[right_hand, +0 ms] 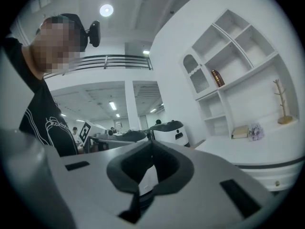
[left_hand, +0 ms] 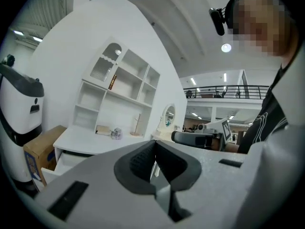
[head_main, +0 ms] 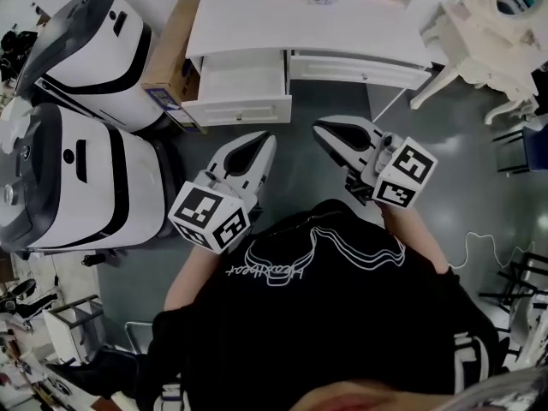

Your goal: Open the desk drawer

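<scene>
The white desk (head_main: 342, 24) stands at the top of the head view. Its left drawer (head_main: 240, 88) is pulled out and looks empty; the right drawer (head_main: 360, 68) is closed. Both grippers are held up in front of the person's chest, apart from the desk, pointing level. My left gripper (head_main: 267, 138) has its jaws together with nothing between them, as the left gripper view (left_hand: 153, 149) also shows. My right gripper (head_main: 318, 128) is likewise shut and empty (right_hand: 151, 147). In the left gripper view the open drawer (left_hand: 64, 160) sits low at the left.
Two large white-and-grey machines (head_main: 90, 45) (head_main: 77, 178) stand left of the desk, with a cardboard box (head_main: 171, 54) between them and it. An ornate white vanity (head_main: 479, 28) is at the upper right. A white cable (head_main: 475, 247) lies on the grey floor.
</scene>
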Demonstrator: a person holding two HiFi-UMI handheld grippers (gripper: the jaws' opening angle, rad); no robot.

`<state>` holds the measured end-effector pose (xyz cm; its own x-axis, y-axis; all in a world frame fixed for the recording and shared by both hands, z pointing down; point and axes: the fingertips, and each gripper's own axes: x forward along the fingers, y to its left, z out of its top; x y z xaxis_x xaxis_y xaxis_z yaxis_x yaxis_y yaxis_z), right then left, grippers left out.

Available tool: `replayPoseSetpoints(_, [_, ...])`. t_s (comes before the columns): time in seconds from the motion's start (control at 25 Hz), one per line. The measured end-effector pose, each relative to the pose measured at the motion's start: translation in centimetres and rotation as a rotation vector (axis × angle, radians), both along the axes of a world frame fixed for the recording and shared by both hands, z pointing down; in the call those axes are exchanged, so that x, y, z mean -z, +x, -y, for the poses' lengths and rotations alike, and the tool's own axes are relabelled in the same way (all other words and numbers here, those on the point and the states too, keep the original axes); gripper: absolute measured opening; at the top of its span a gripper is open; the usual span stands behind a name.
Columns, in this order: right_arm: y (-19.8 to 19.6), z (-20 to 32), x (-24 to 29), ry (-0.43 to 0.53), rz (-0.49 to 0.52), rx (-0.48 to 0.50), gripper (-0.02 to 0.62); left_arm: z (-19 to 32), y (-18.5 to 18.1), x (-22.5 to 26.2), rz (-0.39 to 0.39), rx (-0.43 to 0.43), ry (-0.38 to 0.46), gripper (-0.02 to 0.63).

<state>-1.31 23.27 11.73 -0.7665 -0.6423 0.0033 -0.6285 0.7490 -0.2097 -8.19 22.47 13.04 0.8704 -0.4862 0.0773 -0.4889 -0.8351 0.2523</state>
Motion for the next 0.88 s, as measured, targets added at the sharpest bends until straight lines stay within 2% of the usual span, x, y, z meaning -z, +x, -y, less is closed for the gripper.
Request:
replayPoseSetpoints(0.2, [0.6, -0.2, 1.1, 0.025, -0.017, -0.033, 0.006, -0.4, 0.0, 1.2, -0.004, 0.017, 0.039, 0.005])
replayPoseSetpoints(0.88, [1.7, 0.2, -2.8, -0.077, 0.0, -0.079, 0.006, 0.3, 0.6, -1.2, -0.013, 0.025, -0.029, 0.005])
